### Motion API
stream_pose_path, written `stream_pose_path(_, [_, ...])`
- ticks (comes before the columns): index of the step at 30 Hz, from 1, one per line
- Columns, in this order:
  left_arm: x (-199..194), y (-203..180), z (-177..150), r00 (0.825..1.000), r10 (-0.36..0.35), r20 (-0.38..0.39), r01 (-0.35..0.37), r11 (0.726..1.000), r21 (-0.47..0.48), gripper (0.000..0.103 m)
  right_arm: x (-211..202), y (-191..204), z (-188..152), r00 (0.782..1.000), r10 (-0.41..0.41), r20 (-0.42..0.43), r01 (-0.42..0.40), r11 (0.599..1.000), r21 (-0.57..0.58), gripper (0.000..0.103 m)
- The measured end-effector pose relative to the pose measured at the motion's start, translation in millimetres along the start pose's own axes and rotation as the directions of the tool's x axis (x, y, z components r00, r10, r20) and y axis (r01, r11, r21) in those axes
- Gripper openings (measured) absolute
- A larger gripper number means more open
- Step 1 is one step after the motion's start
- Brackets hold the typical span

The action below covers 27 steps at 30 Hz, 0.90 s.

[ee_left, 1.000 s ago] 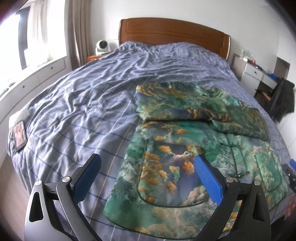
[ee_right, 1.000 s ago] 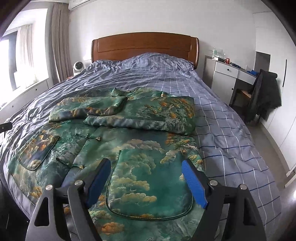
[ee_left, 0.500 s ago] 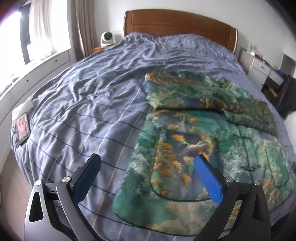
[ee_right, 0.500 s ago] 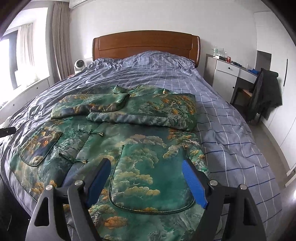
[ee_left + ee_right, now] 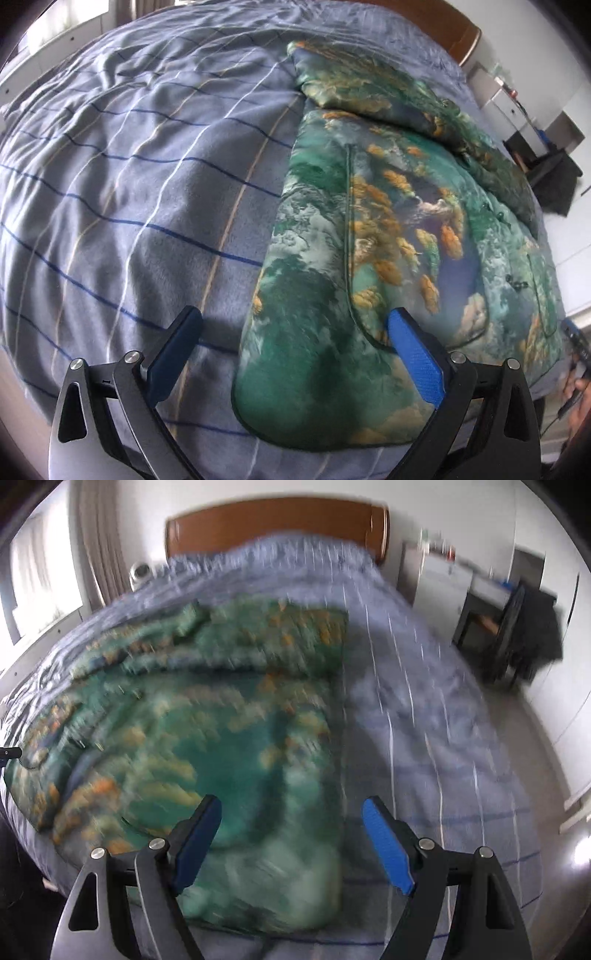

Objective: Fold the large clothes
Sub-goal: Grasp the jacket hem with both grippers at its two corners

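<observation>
both blue-padded grippers, left (image 5: 293, 326) and right (image 5: 291, 814), gape wide over near corners of the green-and-orange printed quilted jacket (image 5: 388, 229) on the blue striped bedspread (image 5: 129, 184).

Daylight enters from the window (image 5: 44, 579) at upper left; my right view smears with motion blur, and fisheye bends and darkens both frames' edges.

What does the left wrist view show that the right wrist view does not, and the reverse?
Only the left wrist view shows the jacket sharply, with its piped pocket and the lower left hem corner between the open jaws of the left gripper. Only the right wrist view shows the full headboard, the curtain and the right gripper, also open; it is motion-blurred. Both show the jacket on the striped blue bedding.
</observation>
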<state>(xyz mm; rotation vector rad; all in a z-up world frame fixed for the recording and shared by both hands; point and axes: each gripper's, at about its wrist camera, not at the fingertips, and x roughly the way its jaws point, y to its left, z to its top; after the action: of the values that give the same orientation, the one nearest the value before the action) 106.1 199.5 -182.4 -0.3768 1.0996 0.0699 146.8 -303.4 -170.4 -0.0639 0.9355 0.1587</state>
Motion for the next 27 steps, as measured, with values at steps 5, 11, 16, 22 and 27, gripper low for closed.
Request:
stream_pose_path(5, [6, -4, -3, 0.996, -0.069, -0.052, 0.071, 0.996, 0.044, 0.101, 27, -24, -15, 0.973, 0.204, -0.105, -0.192, 0.974, 0.119, 0.081])
stream_pose_path(11, [8, -16, -15, 0.987, -0.113, -0.111, 0.122, 0.989, 0.085, 0.086, 49, -28, -25, 0.931, 0.336, -0.146, -0.304, 0.931, 0.204, 0.081])
stream_pose_path(16, [2, -21, -14, 0.988, -0.097, -0.124, 0.11, 0.988, 0.106, 0.027, 43, -23, -19, 0.919, 0.356, -0.171, -0.322, 0.926, 0.199, 0.029])
stream_pose_path(22, [-16, -14, -7, 0.987, -0.13, -0.093, 0.134, 0.99, 0.042, 0.013, 20, -19, 0, 0.927, 0.35, -0.137, -0.323, 0.927, 0.19, 0.019])
stream_pose_path(27, [-39, -19, -5, 0.99, -0.138, -0.036, 0.14, 0.989, 0.051, 0.012, 0, -18, 11, 0.934, 0.342, -0.101, -0.322, 0.931, 0.171, 0.017])
